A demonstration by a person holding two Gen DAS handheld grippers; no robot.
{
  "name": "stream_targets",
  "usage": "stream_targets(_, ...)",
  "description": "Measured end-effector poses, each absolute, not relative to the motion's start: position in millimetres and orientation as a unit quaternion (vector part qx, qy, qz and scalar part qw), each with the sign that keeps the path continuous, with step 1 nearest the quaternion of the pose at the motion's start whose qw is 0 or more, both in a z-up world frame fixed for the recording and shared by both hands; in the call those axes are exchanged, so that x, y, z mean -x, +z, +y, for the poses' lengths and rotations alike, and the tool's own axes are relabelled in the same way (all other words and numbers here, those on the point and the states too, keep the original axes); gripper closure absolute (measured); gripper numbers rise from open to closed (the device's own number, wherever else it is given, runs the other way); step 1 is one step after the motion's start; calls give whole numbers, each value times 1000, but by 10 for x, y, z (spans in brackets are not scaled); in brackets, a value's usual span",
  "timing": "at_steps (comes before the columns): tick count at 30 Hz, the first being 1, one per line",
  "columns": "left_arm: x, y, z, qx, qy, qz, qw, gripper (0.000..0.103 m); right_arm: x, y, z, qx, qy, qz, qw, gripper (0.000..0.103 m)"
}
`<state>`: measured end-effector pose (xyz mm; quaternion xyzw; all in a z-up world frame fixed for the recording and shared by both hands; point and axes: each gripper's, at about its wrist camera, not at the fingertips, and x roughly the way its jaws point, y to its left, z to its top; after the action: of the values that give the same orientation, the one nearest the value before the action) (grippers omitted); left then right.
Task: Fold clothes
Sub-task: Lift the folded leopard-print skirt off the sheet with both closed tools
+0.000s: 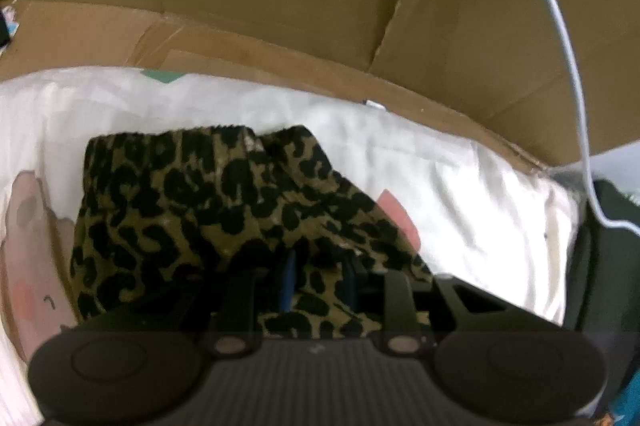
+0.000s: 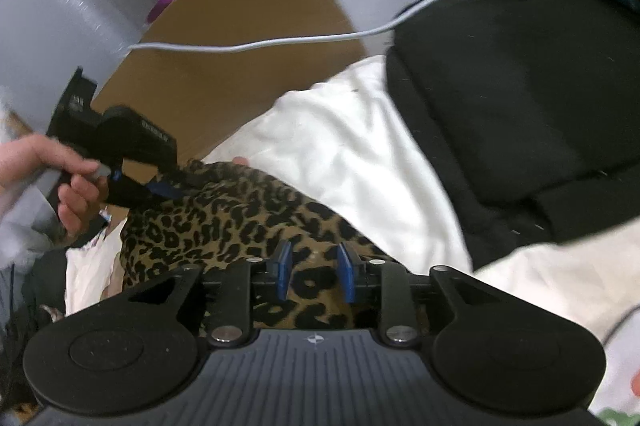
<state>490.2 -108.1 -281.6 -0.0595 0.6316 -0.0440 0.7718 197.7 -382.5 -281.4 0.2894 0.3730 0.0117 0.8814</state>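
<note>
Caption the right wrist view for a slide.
Right tool open above leopard-print garment; left tool pinching its far edge.

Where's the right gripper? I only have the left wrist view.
Observer: The right gripper hovers over the leopard-print garment, jaws apart, pads not pressing the fabric.
Operator: Anything next to the garment on that side?
Observer: A black garment lies on the white cloth, to the right of the leopard print.
Operator: Is my gripper visible from there?
Observer: Yes. The left gripper meets the garment's far edge, with a hand holding it.
</note>
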Motion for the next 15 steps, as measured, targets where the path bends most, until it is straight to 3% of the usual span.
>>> stream_targets(5,-4920,-2673,-1128,52,-62,630,772,70,-2160,-2875,-3746,-266,20,384,884,76)
stream_targets(15,-4950,-3090,-976,107,-20,651,751,65,-2208,-3093,-3763,-232,14,417,879,74)
